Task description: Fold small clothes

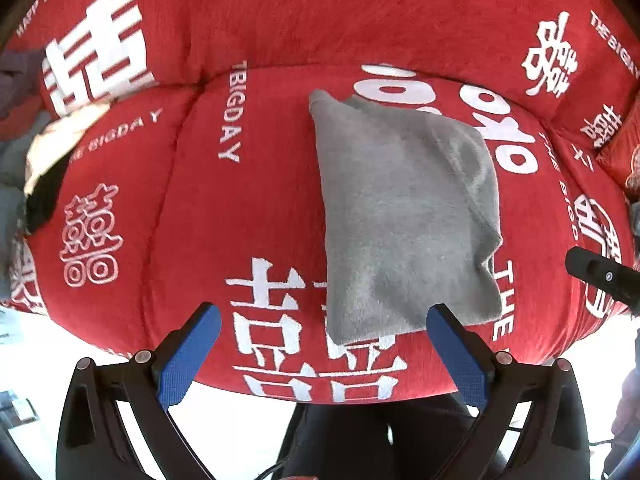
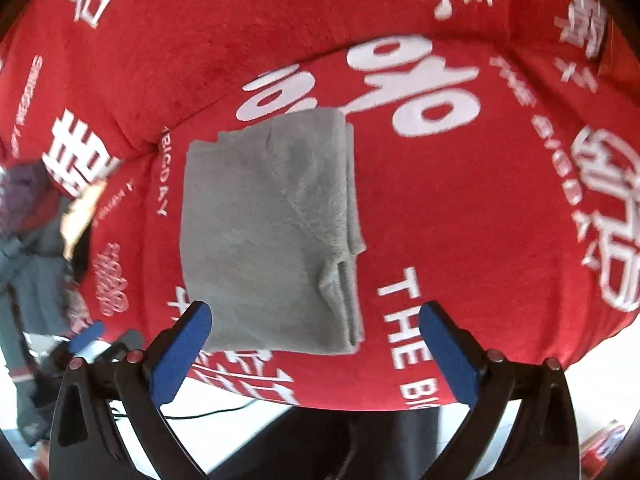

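Note:
A grey fleece garment (image 1: pixel 404 216) lies folded into a flat rectangle on a red sofa seat (image 1: pixel 248 216) printed with white characters. My left gripper (image 1: pixel 326 316) is open and empty, held above the seat's front edge, with its right fingertip just over the garment's near edge. In the right wrist view the same garment (image 2: pixel 268 236) lies ahead and slightly left. My right gripper (image 2: pixel 316 314) is open and empty, its left fingertip near the garment's near left corner. One right gripper finger (image 1: pixel 600 276) shows at the right edge of the left wrist view.
A heap of other clothes (image 1: pixel 44 160) lies on the sofa's left end and also shows in the right wrist view (image 2: pixel 36 236). The red backrest (image 1: pixel 320 12) rises behind the seat. A red cushion (image 1: pixel 624 152) sits at the right. White floor (image 1: pixel 224 428) lies below the seat.

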The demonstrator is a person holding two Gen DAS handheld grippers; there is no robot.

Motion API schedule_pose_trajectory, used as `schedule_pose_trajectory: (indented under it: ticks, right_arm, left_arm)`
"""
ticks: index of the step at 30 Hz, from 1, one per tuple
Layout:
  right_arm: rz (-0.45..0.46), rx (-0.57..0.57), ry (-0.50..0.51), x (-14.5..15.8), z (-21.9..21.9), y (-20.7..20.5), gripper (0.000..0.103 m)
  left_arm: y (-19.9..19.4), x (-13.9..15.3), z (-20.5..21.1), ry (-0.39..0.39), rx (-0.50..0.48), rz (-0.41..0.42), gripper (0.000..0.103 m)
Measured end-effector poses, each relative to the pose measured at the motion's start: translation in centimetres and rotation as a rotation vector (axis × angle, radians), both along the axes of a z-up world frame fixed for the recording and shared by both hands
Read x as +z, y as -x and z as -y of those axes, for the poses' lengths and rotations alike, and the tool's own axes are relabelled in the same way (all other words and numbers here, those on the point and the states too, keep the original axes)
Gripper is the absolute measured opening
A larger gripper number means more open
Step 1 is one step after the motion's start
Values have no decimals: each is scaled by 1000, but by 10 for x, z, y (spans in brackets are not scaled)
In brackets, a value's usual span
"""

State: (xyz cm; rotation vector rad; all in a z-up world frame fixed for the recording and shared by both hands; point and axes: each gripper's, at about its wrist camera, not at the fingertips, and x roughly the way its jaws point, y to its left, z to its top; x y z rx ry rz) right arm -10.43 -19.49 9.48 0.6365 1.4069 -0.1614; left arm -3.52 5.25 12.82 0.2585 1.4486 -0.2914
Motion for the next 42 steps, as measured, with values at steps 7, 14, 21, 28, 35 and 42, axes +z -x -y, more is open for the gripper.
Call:
schedule_pose_trajectory:
  ticks: [7,14,21,28,35,42]
  right_arm:
    - [-20,62,39,26,-23,-3,103]
    - [-89,70,87,42,-31,-3,103]
    - [-108,41,86,54,-22,3,103]
    - [-113,67,93,64,-23,0,103]
    - [-114,85,94,67,-31,-4,103]
    - [-103,85,100,72,-32,-9,103]
  left_arm:
    - [4,21,1,-7,-16,-31,103]
    - [5,37,-2,-19,19,-48,103]
    - [2,46,-3,-24,37,-43,103]
    - [-3,55,-3,-21,41,-30,103]
    - [-5,58,-4,-20,43,-26,103]
    - [-5,59,-5,-13,42,-22,103]
